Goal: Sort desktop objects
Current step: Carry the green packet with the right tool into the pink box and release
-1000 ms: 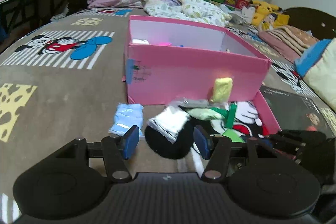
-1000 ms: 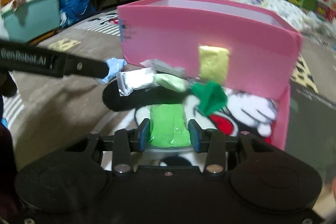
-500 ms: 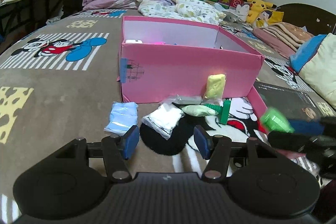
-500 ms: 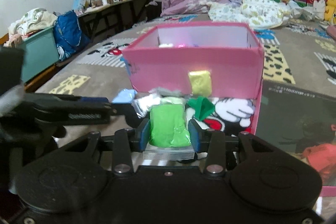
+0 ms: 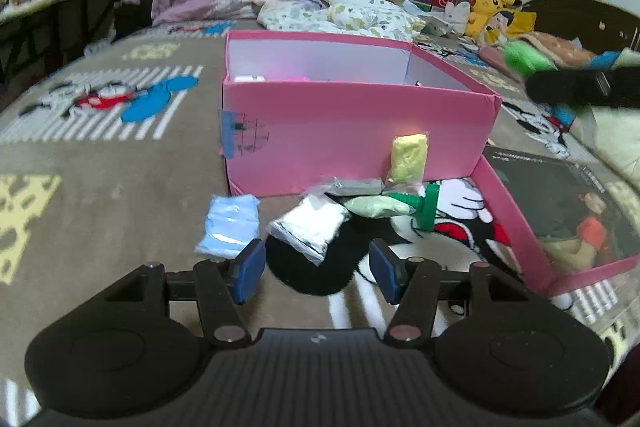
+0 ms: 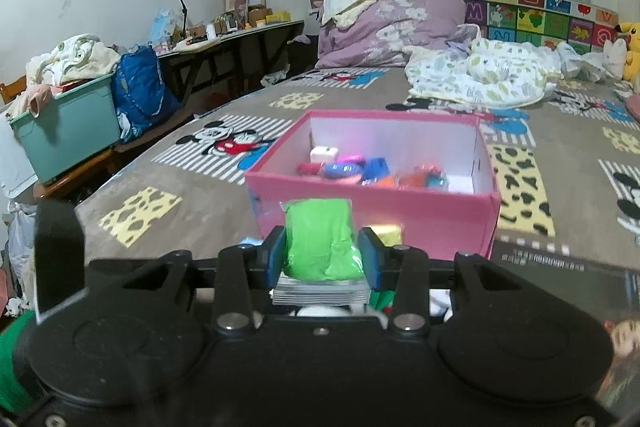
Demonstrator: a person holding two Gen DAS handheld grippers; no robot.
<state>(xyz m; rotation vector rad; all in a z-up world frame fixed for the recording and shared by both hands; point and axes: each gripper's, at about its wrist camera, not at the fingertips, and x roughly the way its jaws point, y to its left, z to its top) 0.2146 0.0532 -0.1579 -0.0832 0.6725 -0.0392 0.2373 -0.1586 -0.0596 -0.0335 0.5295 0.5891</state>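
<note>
We see the bright green packet [image 6: 320, 239] clamped between the blue pads [image 6: 275, 259] of the right gripper [image 6: 322, 261], its long axis running straight ahead along the fingers, far end toward 12 o'clock and the pink box [image 6: 372, 215]. A second ago this packet sat low, just above the blanket beside the other packets; now it is raised level with the box rim, and we look down on the coloured items inside. Its near end is hidden under a clear wrapper edge, and the box contents are too blurred to name.

From the left wrist view, the same packet [image 5: 524, 57] shows smeared at 2 o'clock, cut off by the right gripper's dark body. The left gripper [image 5: 318, 267] holds nothing, jaws wide apart, low over the blanket [image 5: 100, 195] as before. The white packet [image 5: 312, 225] lies at 12 o'clock just beyond its pads, the light blue packet [image 5: 230, 223] at 11 o'clock, and the yellow packet [image 5: 408, 157] leans upright against the box wall.
</note>
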